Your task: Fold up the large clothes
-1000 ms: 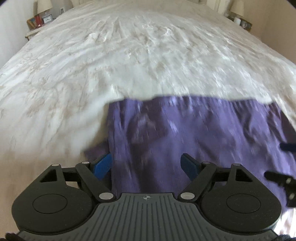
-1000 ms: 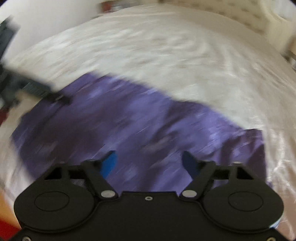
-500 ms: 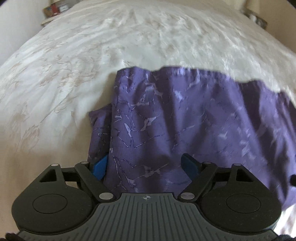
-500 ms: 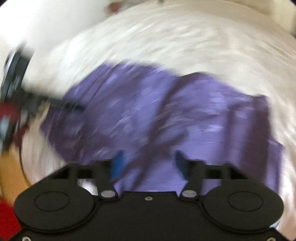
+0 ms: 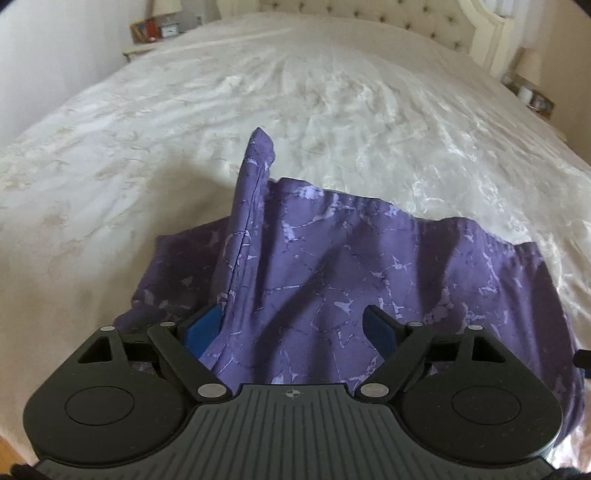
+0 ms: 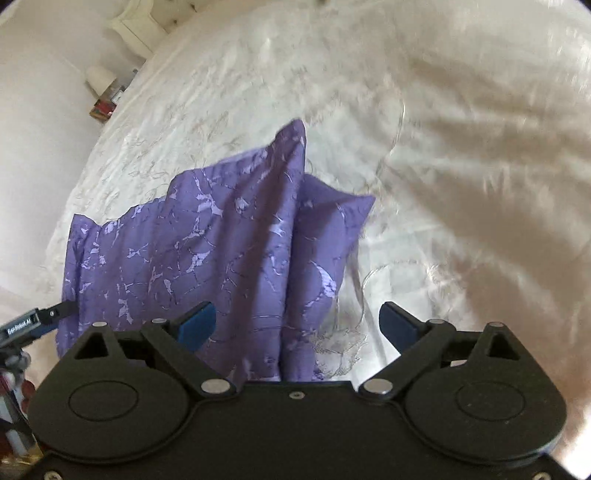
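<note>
Purple marble-print cloth garment (image 5: 351,280) on white bed cover (image 5: 258,110), partly folded, edges rumpled. Left tool (image 5: 295,325) released above it; right tool (image 6: 295,325) opening, gripping nothing. More folds likely left.

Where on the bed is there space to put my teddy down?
Lots of room. The white bedspread is bare from the far edge of the purple garment up to the headboard, and also to the garment's left and right. It is crowded only at the near edge, where the purple garment lies rumpled under both tools.
</note>
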### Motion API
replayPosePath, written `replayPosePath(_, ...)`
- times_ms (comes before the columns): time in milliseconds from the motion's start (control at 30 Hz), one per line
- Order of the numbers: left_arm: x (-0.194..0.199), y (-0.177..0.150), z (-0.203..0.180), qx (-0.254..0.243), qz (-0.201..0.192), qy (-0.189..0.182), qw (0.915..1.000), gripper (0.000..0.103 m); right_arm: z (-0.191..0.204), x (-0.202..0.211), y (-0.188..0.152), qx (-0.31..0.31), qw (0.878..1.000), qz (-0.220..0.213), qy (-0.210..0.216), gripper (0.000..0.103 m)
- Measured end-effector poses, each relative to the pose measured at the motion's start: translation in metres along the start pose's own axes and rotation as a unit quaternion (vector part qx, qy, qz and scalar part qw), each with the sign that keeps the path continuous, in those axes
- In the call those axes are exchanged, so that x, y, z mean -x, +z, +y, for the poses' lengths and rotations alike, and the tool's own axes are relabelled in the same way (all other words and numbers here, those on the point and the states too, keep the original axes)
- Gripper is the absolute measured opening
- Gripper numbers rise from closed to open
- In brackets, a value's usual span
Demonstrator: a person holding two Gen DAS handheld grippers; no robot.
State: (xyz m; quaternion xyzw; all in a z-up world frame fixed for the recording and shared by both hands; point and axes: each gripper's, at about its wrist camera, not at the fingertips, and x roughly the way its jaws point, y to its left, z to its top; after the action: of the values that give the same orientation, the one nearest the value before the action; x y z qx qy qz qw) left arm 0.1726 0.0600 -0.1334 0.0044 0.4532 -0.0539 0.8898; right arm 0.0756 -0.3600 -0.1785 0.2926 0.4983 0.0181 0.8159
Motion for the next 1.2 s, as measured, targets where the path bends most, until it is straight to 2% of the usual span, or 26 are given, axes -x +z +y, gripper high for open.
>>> replayPosePath(100,0.011,-0.005,0.006,0.009,-0.002,0.012,0.9999,0.083,-0.006,-0.012,0.003,-0.012,0.999,0.017,0.028,0.096)
replayPosePath(200,0.025,-0.011,0.008,0.01,-0.007,0.02,0.9997,0.083,-0.012,-0.022,0.001,-0.028,0.997,0.039,0.053,0.101)
replayPosePath(333,0.028,-0.012,-0.003,0.02,-0.01,-0.003,0.9997,0.083,-0.02,-0.037,-0.003,-0.039,0.996,0.054,0.067,0.102)
replayPosePath(500,0.011,-0.005,-0.037,0.032,-0.023,-0.054,0.9978,0.083,-0.029,-0.041,-0.001,-0.051,0.994,0.063,0.08,0.103)
replayPosePath(667,-0.017,0.004,-0.078,0.0,-0.035,-0.074,0.9967,0.082,-0.032,-0.042,0.001,-0.046,0.992,0.072,0.089,0.103)
replayPosePath(700,-0.021,0.004,-0.084,-0.003,-0.036,-0.074,0.9966,0.081,-0.032,-0.042,0.001,-0.044,0.992,0.072,0.09,0.103)
replayPosePath(767,-0.032,0.005,-0.095,-0.014,-0.035,-0.073,0.9967,0.071,-0.033,-0.041,0.0,-0.039,0.993,0.072,0.09,0.103)
replayPosePath(800,-0.039,0.005,-0.098,-0.017,-0.031,-0.072,0.9968,0.058,-0.033,-0.041,-0.001,-0.037,0.993,0.072,0.09,0.103)
replayPosePath(833,-0.047,0.004,-0.099,-0.017,-0.023,-0.069,0.9972,0.049,-0.032,-0.041,-0.001,-0.035,0.993,0.071,0.09,0.103)
replayPosePath(933,-0.075,-0.001,-0.096,0.0,0.017,-0.056,0.9983,0.037,-0.032,-0.04,-0.002,-0.032,0.993,0.074,0.091,0.103)
replayPosePath(1033,-0.096,-0.007,-0.089,0.027,0.035,-0.056,0.9975,0.035,-0.034,-0.041,0.001,-0.038,0.992,0.079,0.094,0.103)
replayPosePath(1200,-0.096,-0.004,-0.086,0.037,0.037,-0.058,0.9969,0.035,-0.038,-0.045,0.007,-0.056,0.989,0.087,0.102,0.103)
